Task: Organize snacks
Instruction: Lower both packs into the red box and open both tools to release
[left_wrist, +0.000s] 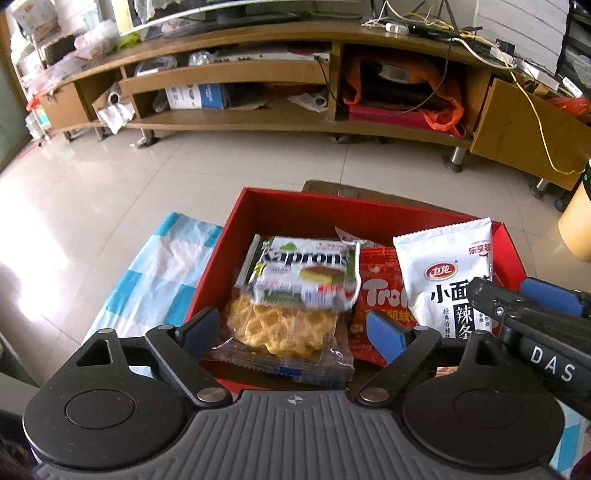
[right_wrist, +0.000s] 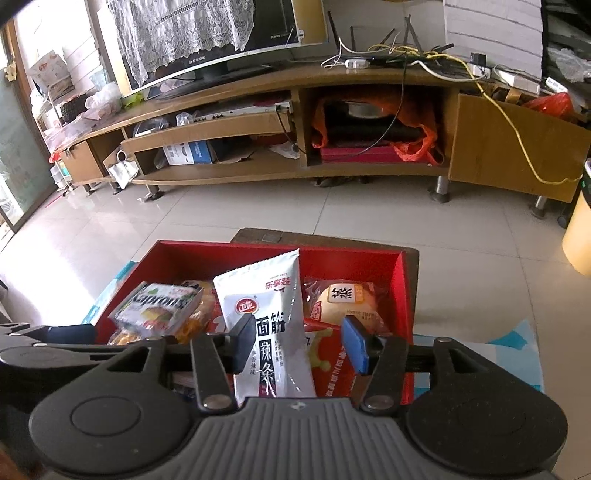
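The red box (left_wrist: 266, 210) serves as the landmark; it sits on the bench, partly over a blue-and-white checked cloth (left_wrist: 159, 273) that spreads out past its left side.

Inside the box at its left end lies a clear packet of yellow lattice crackers (left_wrist: 280, 332), and the white Kaprons cake pack (left_wrist: 303, 273) rests tilted on top of it. The left tool (left_wrist: 299, 332) hangs over this end with its fingers spread wide, one on each side of the cracker packet, gripping nothing.

Toward the box's middle lies a red Trolli gummy bag (left_wrist: 380, 295). Just right of it a white spicy-strip pouch (right_wrist: 269, 325) stands upright, leaning back toward the box's far wall. The right tool (right_wrist: 299, 347) straddles the pouch; its fingers are spread, and a gap shows between the blue pad (right_wrist: 354, 343) and the pouch.

At the box's right end sits a wrapped round bun (right_wrist: 347, 299), with a red snack bag (right_wrist: 332, 365) in front of it.

Beyond the box, across the tiled floor (right_wrist: 258, 210), stands a wooden TV cabinet (right_wrist: 332, 77).
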